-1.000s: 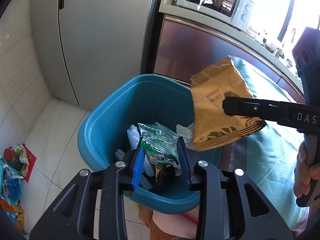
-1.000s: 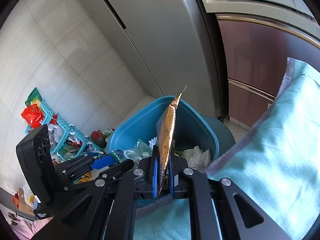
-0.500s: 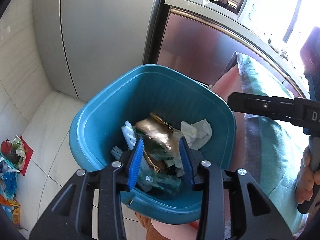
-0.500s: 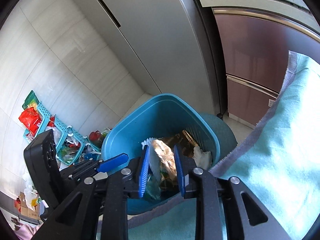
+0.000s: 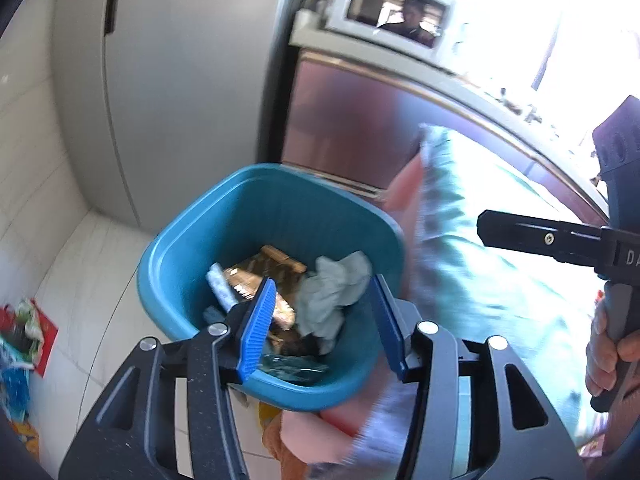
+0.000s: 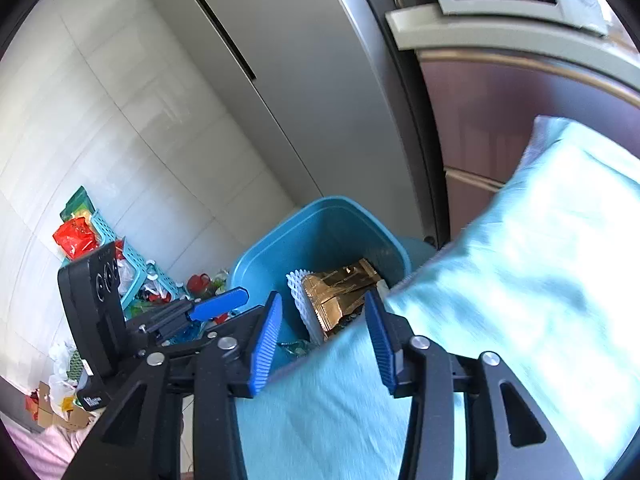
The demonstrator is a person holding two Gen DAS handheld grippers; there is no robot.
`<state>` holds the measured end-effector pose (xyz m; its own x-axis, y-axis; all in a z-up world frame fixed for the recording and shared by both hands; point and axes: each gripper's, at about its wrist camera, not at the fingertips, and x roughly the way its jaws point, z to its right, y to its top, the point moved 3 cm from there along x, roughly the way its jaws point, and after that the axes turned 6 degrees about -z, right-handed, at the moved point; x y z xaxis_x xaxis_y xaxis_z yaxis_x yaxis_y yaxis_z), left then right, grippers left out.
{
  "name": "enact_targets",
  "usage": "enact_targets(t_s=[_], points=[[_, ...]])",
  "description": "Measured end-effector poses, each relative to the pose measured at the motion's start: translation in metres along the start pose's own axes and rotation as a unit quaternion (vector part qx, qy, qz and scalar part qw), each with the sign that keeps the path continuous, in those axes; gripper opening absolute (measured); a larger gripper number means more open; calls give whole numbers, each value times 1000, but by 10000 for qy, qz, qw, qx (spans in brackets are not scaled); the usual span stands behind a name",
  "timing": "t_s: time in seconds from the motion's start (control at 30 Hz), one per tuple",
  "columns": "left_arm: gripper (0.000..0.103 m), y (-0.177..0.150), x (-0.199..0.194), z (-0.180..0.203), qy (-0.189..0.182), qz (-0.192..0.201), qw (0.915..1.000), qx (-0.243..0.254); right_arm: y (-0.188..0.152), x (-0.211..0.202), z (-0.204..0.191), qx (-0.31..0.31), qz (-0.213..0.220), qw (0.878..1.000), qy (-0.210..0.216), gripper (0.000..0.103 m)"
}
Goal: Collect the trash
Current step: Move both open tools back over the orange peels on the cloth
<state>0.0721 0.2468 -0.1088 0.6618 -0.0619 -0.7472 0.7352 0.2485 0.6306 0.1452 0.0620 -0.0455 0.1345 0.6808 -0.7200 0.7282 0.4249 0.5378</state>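
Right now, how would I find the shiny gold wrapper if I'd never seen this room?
Look beside the tall grey fridge for the blue bin on the floor. Inside, the gold wrapper lies on top of the rubbish, between a white ridged piece and a crumpled tissue. It is the only shiny, metallic thing there.

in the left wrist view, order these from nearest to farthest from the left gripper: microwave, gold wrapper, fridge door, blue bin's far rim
Measured from the left gripper, whose jaws are opening with nothing between them:
1. Gold wrapper, in the bin just past the left blue pad.
2. Blue bin's far rim, beyond the trash, centre.
3. Fridge door, behind the bin, upper left.
4. Microwave, on the counter, top right; seems farthest.
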Motion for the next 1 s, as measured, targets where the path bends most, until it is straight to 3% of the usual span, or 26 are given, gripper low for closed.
enact_targets(t_s=[0.2, 0.5, 0.7, 1.0], points=[[54, -1, -21, 51, -437, 193, 9971, 599, -32, -56, 20, 89, 429, 9988, -237, 48], [56, -14, -22, 136, -1125, 77, 9835, 1413, -104, -131, 64, 662, 880, 9871, -1160, 49], [56, -29, -17, 198, -1487, -91, 9690, 1970, -148, -182, 100, 1312, 1285, 9698, -1603, 49], [56, -47, -2, 272, -1846, -395, 9479, 2568, -209, -250, 149, 2210, 1829, 9329, -2175, 49]])
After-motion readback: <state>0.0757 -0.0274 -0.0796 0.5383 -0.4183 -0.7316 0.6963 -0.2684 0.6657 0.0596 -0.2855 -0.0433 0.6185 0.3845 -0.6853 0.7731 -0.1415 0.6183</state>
